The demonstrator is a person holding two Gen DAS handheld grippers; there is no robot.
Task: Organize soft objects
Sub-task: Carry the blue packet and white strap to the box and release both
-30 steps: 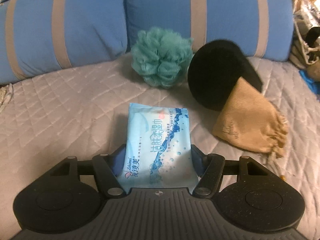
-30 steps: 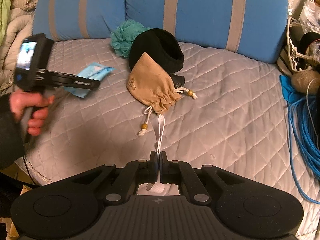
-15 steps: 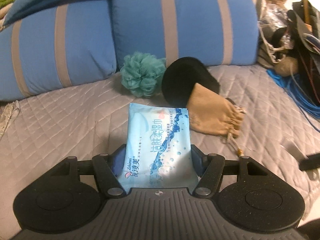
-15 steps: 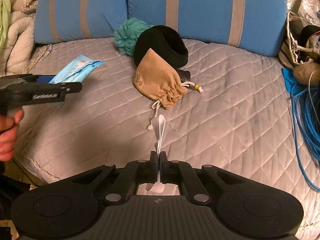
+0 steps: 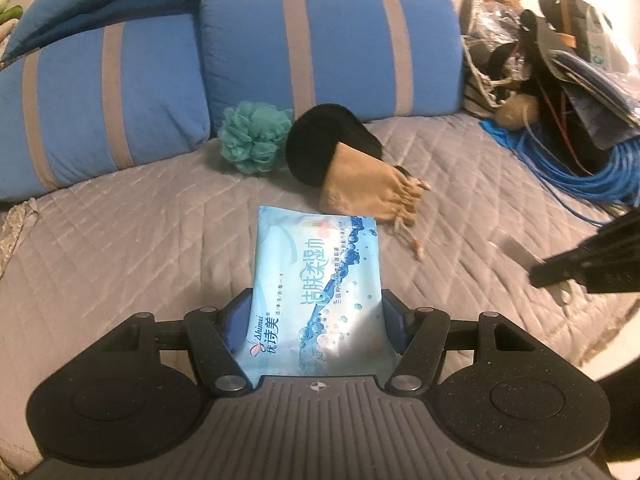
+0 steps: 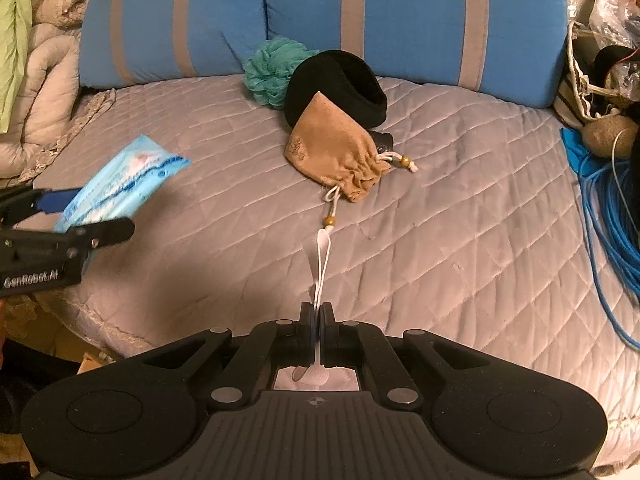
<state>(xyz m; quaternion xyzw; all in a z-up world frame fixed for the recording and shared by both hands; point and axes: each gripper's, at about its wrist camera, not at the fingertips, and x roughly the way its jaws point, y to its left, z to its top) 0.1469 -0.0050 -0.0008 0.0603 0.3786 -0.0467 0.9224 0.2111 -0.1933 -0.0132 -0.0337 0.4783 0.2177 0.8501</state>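
Observation:
My left gripper [image 5: 316, 320] is shut on a light blue wet-wipes pack [image 5: 320, 284] and holds it above the grey quilted bed [image 5: 120, 240]; the pack also shows in the right wrist view [image 6: 124, 184]. My right gripper [image 6: 317, 320] is shut on a thin white strap [image 6: 322, 260], whose white piece lies between the jaws. At the back lie a teal bath pouf [image 5: 254, 138], a black soft band [image 5: 320, 144] and a tan drawstring pouch [image 6: 336, 152], touching one another.
Two blue striped pillows [image 6: 360, 12] line the back of the bed. Blue cable coils [image 6: 612, 208] and bags [image 5: 560, 60] crowd the right side. A folded quilt [image 6: 40, 80] lies at the left. The bed's front edge [image 6: 120, 332] is near my grippers.
My left gripper has pulled back from the pile and turned right with the wipes pack. My right gripper has moved a little forward, still holding the strap.

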